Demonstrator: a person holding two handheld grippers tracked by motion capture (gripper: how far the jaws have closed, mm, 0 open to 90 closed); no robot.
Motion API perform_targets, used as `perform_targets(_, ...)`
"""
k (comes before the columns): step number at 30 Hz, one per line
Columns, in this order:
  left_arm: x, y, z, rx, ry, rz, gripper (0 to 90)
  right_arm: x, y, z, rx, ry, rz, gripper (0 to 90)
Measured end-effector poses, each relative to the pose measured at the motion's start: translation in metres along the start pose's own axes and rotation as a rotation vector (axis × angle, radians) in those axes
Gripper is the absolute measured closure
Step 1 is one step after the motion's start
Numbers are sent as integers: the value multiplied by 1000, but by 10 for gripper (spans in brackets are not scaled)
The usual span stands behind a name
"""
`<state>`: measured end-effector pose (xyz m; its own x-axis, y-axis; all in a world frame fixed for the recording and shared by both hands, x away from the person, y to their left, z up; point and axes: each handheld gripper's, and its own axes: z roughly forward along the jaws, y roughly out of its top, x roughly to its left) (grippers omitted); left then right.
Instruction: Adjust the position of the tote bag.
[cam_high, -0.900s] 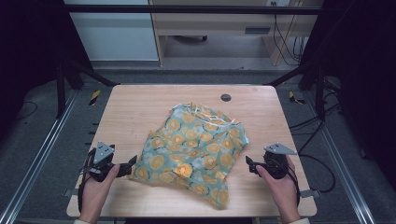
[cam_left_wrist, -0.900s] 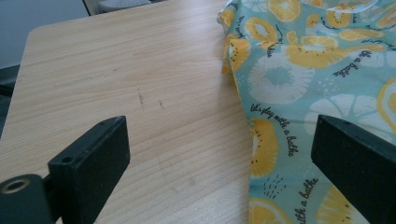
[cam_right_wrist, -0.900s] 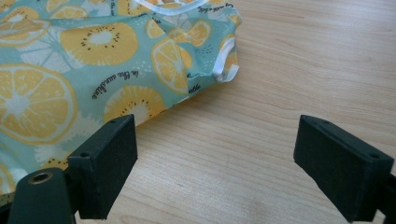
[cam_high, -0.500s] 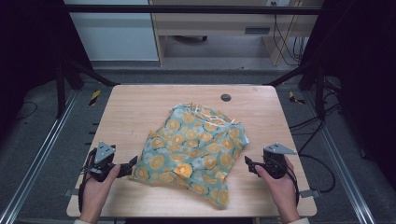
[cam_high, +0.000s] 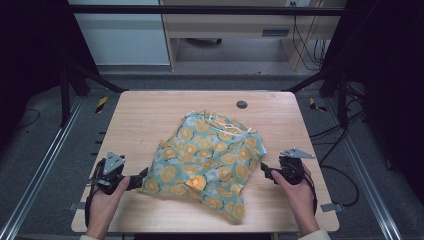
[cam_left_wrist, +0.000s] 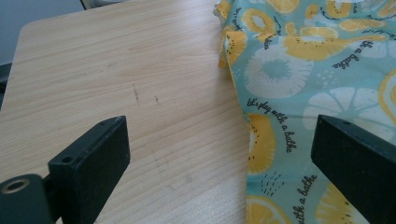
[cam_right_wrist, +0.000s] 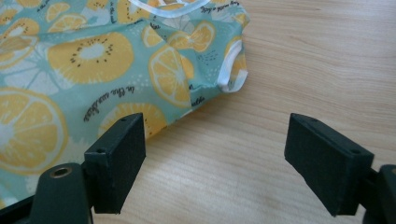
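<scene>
A crumpled teal cloth (cam_high: 210, 160) printed with orange and lemon slices lies in the middle of the wooden table (cam_high: 150, 120). My left gripper (cam_high: 137, 181) rests low at the cloth's near-left edge, jaws open. In the left gripper view the cloth (cam_left_wrist: 303, 70) lies flat under the right jaw, and bare wood lies between the jaws of the left gripper (cam_left_wrist: 219, 158). My right gripper (cam_high: 265, 172) sits at the cloth's right side, open. In the right gripper view the cloth (cam_right_wrist: 84, 60) with its white-trimmed hem (cam_right_wrist: 229, 70) reaches the left jaw of the right gripper (cam_right_wrist: 215, 154), whose jaws grip nothing.
A small dark round grommet (cam_high: 242, 104) sits in the table's far edge. Metal frame rails (cam_high: 45, 165) run along both sides of the table. A cabinet and cables stand on the floor beyond the far edge.
</scene>
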<state>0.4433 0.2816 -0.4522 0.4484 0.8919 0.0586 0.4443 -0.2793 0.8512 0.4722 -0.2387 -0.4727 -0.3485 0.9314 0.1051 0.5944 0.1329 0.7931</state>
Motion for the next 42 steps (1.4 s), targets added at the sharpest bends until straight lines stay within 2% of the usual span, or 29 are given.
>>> perform_targets(8, -1, 0, 0, 2, 0, 3, 45, -3, 19, 22, 3, 6, 19, 196)
perform_targets(9, 0, 0, 0, 3, 0, 3, 45, -4, 22, 27, 4, 3, 13, 194)
perform_targets(11, -1, 0, 1, 5, -1, 5, 46, -6, 33, 40, 7, 1, 33, 193)
perform_targets(16, -2, 1, 1, 4, 2, 10, 47, -11, 39, 64, 64, 12, 67, 193)
perform_targets(19, -2, 1, 2, 7, 1, 14, 47, -8, 39, 72, 113, 24, 69, 212)
perform_targets(23, -3, 2, 2, 7, -1, 16, 47, -1, 38, 75, 141, 34, 44, 323)
perform_targets(25, -3, 2, 2, 7, -4, 18, 48, 2, 37, 77, 154, 33, 21, 424)
perform_targets(28, -3, 3, 2, 9, -9, 13, 50, 6, 36, 78, 163, 59, -12, 576)
perform_targets(34, -2, 7, 6, 23, -25, -2, 58, 8, 37, 74, 138, 97, -44, 847)
perform_targets(38, -2, 17, 11, 37, -33, -3, 70, 13, 43, 64, 65, 131, -65, 891)
perform_targets(42, -2, 39, 19, 46, -51, 18, 70, 22, 50, 55, -17, 174, -94, 895)
